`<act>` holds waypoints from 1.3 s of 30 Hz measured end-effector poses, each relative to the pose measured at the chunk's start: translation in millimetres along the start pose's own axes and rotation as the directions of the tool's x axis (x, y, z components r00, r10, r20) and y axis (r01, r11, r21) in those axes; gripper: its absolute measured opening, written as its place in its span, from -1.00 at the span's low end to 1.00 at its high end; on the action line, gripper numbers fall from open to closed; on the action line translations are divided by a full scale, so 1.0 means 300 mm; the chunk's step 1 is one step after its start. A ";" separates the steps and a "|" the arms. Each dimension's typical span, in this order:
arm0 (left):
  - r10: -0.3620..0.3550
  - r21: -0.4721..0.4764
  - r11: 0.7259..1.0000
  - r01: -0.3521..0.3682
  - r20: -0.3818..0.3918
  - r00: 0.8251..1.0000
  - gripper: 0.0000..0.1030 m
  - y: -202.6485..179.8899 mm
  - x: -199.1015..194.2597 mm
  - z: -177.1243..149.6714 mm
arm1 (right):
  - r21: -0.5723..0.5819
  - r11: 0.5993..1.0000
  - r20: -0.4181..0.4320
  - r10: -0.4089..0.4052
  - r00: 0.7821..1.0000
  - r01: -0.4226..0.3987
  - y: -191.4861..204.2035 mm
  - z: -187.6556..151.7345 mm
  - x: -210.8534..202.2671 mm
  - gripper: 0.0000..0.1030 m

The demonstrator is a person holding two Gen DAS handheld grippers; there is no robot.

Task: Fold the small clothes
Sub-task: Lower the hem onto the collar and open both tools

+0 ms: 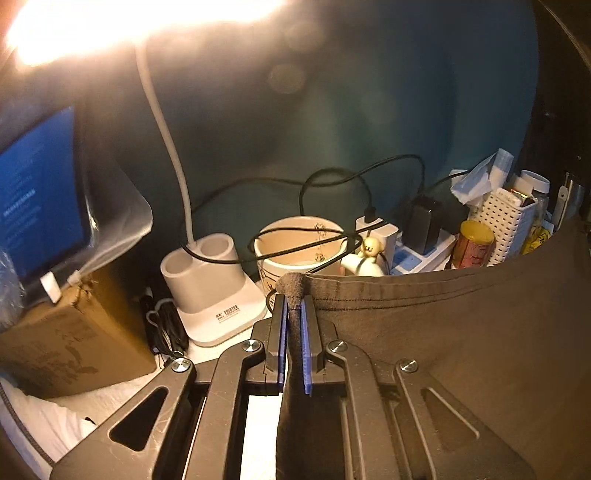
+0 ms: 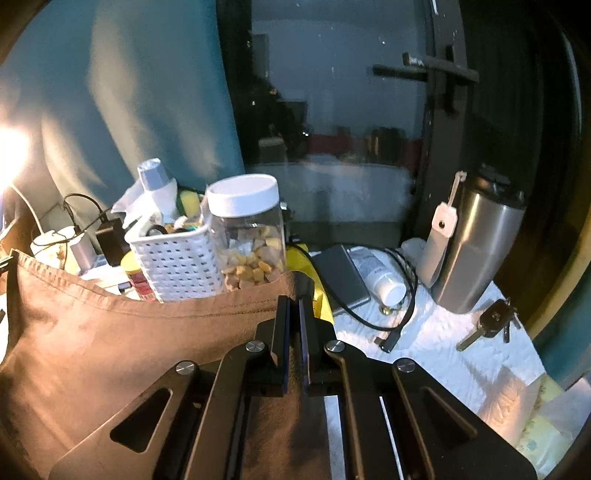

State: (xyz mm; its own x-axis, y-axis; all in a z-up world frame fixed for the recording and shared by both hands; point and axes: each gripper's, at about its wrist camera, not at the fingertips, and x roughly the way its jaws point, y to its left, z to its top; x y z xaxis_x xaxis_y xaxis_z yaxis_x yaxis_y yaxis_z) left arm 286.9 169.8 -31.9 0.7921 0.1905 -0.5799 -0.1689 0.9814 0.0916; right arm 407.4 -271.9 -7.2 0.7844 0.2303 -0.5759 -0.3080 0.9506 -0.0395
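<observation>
- A lamp burns out the top left of the left wrist view; hazy flare and pale ghost circles spread across the teal wall.
- In the right wrist view the same warm glow blows out the left edge and tints the brown cloth orange.
- The window is dark, with faint reflections.
- Both views are soft, slightly blurred, bent and dark toward the corners.

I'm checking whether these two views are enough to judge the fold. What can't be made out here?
- Brown garment: its lower part is cut off by the bottom edge and hidden behind the left gripper and right gripper, both views.
- What kind of garment: not discernible.
- Blue screen: text blurred, left wrist view.
- Lamp head: lost in glare, left wrist view.
- Table under the cloth: hidden, both views.
</observation>
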 end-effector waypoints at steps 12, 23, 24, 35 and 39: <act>0.033 -0.062 0.997 -0.038 -0.077 0.996 0.16 0.066 0.002 -0.079 | 0.000 0.996 -0.026 -0.093 0.995 0.093 -0.022 -0.018 -0.021 -0.46; -0.019 -0.138 0.990 -0.002 -0.149 0.989 0.16 0.069 -0.129 -0.254 | 0.037 0.992 -0.085 -0.114 0.990 0.117 -0.069 -0.140 -0.176 -0.47; -0.030 -0.138 0.990 0.009 -0.150 0.988 0.16 0.062 -0.144 -0.269 | 0.041 0.992 -0.091 -0.116 0.989 0.121 -0.074 -0.158 -0.191 -0.47; -0.070 -0.120 0.991 0.051 -0.166 0.984 0.16 0.008 -0.297 -0.404 | 0.108 0.986 -0.143 -0.113 0.983 0.129 -0.130 -0.373 -0.373 -0.47; -0.070 -0.125 0.991 0.048 -0.183 0.981 0.16 0.001 -0.349 -0.464 | 0.124 0.986 -0.158 -0.089 0.983 0.109 -0.131 -0.455 -0.426 -0.47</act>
State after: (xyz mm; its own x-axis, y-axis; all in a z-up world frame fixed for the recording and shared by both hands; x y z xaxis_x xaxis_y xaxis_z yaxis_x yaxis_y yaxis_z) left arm 122.4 146.7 -84.0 0.6815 0.1131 -0.7231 -0.2028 0.9785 -0.0381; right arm 245.7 -366.9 -43.3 0.7140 0.1088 -0.6916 -0.1515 0.9885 -0.0008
